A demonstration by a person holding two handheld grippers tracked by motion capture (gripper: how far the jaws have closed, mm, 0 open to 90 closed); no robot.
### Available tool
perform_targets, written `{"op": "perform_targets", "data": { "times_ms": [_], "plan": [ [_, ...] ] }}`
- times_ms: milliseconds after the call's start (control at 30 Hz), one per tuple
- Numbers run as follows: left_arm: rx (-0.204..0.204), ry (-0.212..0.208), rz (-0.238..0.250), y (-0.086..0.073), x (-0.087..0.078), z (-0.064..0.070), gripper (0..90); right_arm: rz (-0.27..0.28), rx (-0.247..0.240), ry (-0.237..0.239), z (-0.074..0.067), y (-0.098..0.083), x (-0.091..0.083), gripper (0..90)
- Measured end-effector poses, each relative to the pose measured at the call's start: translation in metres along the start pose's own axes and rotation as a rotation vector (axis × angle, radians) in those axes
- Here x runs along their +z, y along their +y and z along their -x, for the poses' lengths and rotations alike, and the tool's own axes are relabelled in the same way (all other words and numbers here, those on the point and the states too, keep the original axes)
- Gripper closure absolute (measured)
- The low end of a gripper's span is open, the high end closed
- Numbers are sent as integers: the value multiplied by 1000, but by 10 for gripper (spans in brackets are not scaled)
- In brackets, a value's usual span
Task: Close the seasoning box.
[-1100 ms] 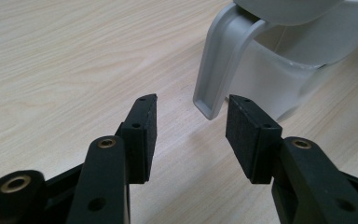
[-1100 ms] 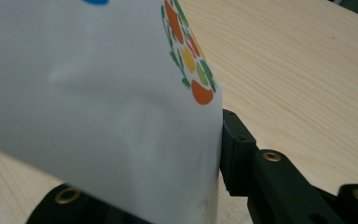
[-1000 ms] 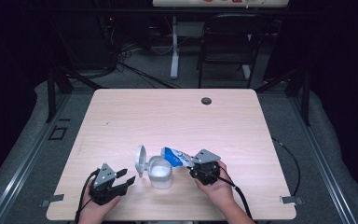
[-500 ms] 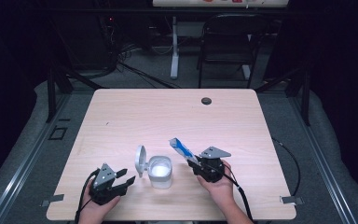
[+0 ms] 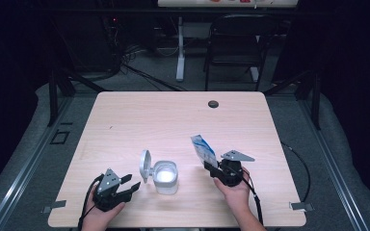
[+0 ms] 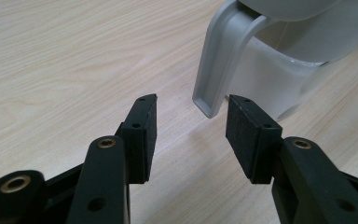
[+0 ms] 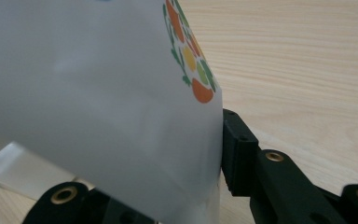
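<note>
Your pale wooden table [image 5: 173,120] fills mid-frame, a dark room behind; your right gripper [image 5: 216,169] clamps the packet [image 5: 203,150] at lower right; your left gripper [image 5: 130,187] gapes empty beside the open-lidded white container [image 5: 165,177].

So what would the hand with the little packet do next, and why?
Probably set the packet down on the bare table. The right gripper holds it upright, clear of the open white container, whose lid stands up. The left gripper waits open beside that container.
</note>
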State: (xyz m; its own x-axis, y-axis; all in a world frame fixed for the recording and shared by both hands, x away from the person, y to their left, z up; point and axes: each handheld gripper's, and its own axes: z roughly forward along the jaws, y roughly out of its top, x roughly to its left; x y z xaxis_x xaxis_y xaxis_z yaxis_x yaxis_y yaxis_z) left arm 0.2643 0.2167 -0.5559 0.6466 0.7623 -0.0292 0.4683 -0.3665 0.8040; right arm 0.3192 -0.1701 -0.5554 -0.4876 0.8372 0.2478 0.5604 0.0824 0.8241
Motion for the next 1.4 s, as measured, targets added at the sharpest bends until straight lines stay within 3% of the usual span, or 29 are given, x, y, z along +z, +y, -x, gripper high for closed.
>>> {"op": "perform_targets", "data": {
  "times_ms": [200,367,567,600,1100,1200,1400],
  "plan": [
    [-10,2,6,0,-1,-2,538,-7,21,-42,11,-4,-7,695],
    [-13,4,10,-1,0,-3,537,1,59,-42,15,-10,-5,693],
    [-14,3,6,-1,0,-3,538,-27,76,-64,17,-12,-2,696],
    [-14,3,6,-1,0,-3,538,-46,72,-87,17,-12,-2,696],
    [-13,2,4,-1,0,-3,538,-69,113,-90,21,-19,1,667],
    [-16,2,7,-1,0,-3,538,-75,94,-94,20,-20,1,655],
    [-15,1,6,-1,0,-2,538,-69,107,-93,21,-21,-1,627]
  ]
}}
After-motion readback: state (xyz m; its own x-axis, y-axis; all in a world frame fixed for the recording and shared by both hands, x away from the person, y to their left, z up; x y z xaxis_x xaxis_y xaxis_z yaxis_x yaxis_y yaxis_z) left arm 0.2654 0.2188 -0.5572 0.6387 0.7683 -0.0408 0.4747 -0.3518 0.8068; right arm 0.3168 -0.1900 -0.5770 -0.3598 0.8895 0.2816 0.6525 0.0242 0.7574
